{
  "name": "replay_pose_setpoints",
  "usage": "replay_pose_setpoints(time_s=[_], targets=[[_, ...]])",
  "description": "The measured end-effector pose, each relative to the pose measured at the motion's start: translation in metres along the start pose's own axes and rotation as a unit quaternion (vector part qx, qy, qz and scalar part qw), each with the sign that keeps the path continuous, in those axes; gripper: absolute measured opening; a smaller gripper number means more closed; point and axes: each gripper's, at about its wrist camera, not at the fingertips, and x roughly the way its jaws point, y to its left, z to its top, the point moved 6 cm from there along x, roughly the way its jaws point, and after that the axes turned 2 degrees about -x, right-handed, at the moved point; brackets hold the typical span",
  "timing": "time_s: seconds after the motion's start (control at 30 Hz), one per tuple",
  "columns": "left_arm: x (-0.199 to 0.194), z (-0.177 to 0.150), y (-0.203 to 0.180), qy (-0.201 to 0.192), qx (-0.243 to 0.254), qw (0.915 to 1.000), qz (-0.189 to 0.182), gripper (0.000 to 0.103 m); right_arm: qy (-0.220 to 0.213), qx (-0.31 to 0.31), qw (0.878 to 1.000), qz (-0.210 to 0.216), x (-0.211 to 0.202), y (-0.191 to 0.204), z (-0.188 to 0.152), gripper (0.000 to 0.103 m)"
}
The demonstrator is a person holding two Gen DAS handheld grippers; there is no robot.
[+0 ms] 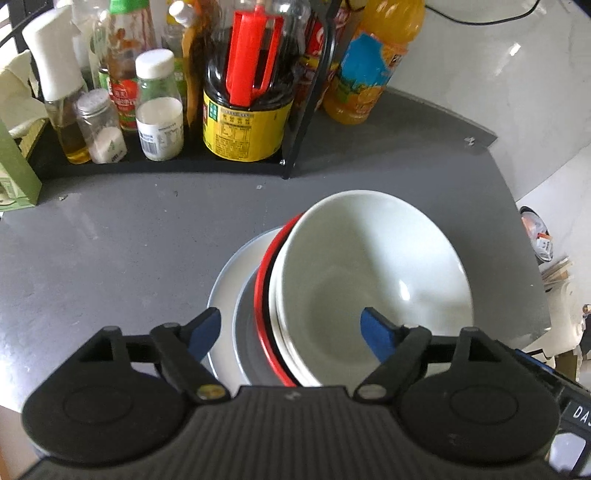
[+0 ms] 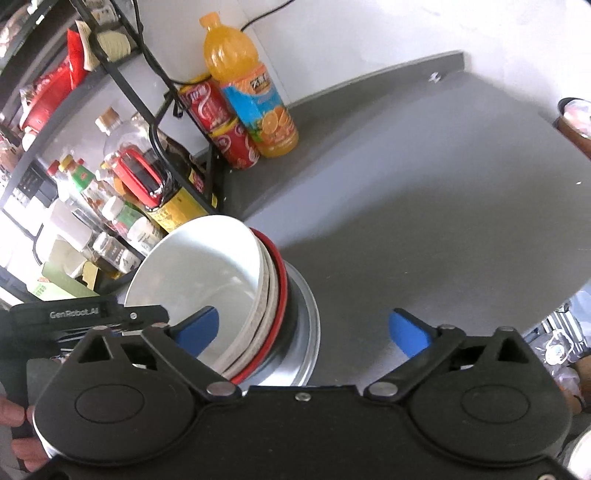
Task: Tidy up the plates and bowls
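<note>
In the left wrist view, the upper left of the frame holds a black rack (image 1: pixel 166 166) crowded with bottles: a white-capped oil bottle (image 1: pixel 59 85), a small shaker (image 1: pixel 101 129), a milky bottle (image 1: pixel 159 110) and a big dark sauce jug (image 1: pixel 247 103) with a red handle, then an orange juice bottle (image 1: pixel 373 66) standing just right of the rack. Below them lies the grey counter (image 1: pixel 110 251), flat, matte and bare apart from a few crumbs. Right of centre sits the stack: a white bowl (image 1: pixel 369 273) nested on top, a red-rimmed bowl (image 1: pixel 264 280) under it, and a pale plate (image 1: pixel 225 291) at the bottom resting on the counter. The left gripper (image 1: pixel 291 328) hangs over the stack's near edge with its blue pads apart and pressing on nothing. In the right wrist view the stack lies lower left of centre, and the right gripper (image 2: pixel 303 328) also stands wide apart, one pad over the white bowl's inside, the other over bare counter, gripping nothing. The crockery looks glazed, so probably stiff, fairly heavy, slick and breakable; a rim pinched between the pads seems the safest hold, with the stack lifted level so the nested pieces do not slide. White wall (image 2: pixel 369 33) backs the counter, and clutter sits beyond its right edge.
</note>
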Motion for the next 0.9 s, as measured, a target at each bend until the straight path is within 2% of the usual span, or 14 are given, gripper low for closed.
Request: replay_pose_setpoints(time_s=[0.27, 0.5, 0.6, 0.67, 0.9], targets=[[-0.044, -0.02, 0.003, -0.034, 0.004, 0.9994, -0.001, 0.087, -0.033, -0.014, 0.999, -0.006, -0.042, -0.003, -0.02, 0.103], [-0.078, -0.049, -0.006, -0.049, 0.039, 0.9977, -0.027, 0.092, -0.06, -0.015, 0.998, -0.022, -0.083, -0.004, -0.042, 0.103], [-0.094, -0.064, -0.011, -0.059, 0.05, 0.996, -0.045, 0.097, -0.072, -0.016, 0.996, -0.04, -0.098, -0.005, -0.052, 0.103], [-0.101, -0.072, -0.013, -0.069, 0.06, 0.9947, -0.046, 0.099, -0.08, -0.014, 0.995, -0.057, -0.107, -0.007, -0.059, 0.103], [-0.13, -0.092, -0.007, -0.101, 0.071, 0.9913, -0.045, 0.103, -0.093, -0.002, 0.993, -0.075, -0.134, -0.008, -0.085, 0.103]])
